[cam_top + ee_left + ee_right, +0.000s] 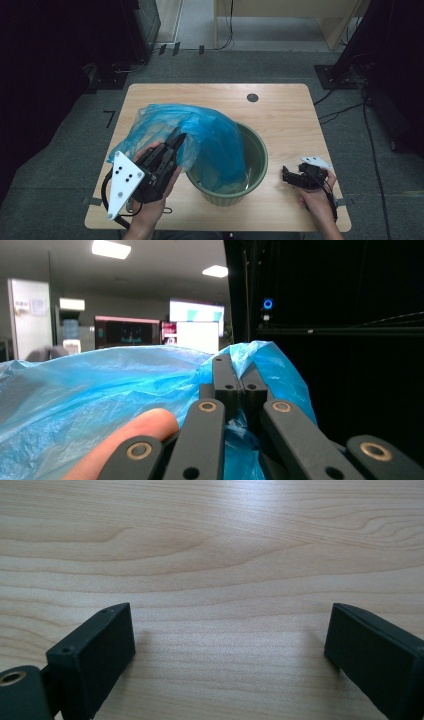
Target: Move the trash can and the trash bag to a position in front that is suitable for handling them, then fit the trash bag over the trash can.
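Note:
A crumpled blue plastic bag drapes over the left rim of a green bin and partly into it. My left gripper is shut on a fold of the bag at its near left side, jaws pressed together with blue film pinched between them. A fingertip rests beside the jaws. My right gripper lies low on the table to the right of the bin, open, its fingers wide apart over bare wood with nothing between them.
The wooden table has a small round black grommet near its far edge. Carpeted floor, cables and dark equipment racks surround the table. Bare wood lies behind the bin and to its right.

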`<state>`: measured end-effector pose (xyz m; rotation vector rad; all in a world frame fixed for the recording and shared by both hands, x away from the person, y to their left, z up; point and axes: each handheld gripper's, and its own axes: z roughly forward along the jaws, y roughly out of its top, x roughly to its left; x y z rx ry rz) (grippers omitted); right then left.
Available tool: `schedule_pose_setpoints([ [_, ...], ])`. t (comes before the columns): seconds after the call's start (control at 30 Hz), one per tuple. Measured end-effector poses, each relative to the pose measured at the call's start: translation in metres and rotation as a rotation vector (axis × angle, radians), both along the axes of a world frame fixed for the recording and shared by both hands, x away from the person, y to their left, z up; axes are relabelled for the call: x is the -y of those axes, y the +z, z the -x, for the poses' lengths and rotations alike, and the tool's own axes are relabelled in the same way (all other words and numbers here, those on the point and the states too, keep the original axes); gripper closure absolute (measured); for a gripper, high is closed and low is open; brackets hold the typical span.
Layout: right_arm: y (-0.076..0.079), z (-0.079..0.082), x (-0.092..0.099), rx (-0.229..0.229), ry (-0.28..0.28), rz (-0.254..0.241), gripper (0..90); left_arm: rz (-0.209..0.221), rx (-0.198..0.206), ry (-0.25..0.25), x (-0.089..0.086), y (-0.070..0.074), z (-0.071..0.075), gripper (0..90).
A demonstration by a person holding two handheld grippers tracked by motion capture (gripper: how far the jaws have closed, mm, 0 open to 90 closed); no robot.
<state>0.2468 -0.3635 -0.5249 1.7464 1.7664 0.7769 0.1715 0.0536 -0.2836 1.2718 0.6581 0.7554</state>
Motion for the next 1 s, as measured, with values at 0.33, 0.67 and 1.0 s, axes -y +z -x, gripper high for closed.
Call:
schedule_pose_setpoints([
  [0.33,0.000,0.000,0.000,0.000,0.001,0.000,5.3,-0.041,-0.069,-0.014,0.008,-0.025,-0.012,89.8],
  [0.67,0.000,0.000,0.000,0.000,0.000,0.002,5.4,-0.064,-0.087,-0.033,0.013,-0.039,-0.017,89.5],
  [1.0,0.042,0.009,-0.014,0.165,-0.053,-0.049,14.4,-0.067,-0.084,-0.044,0.013,-0.043,-0.020,89.0],
])
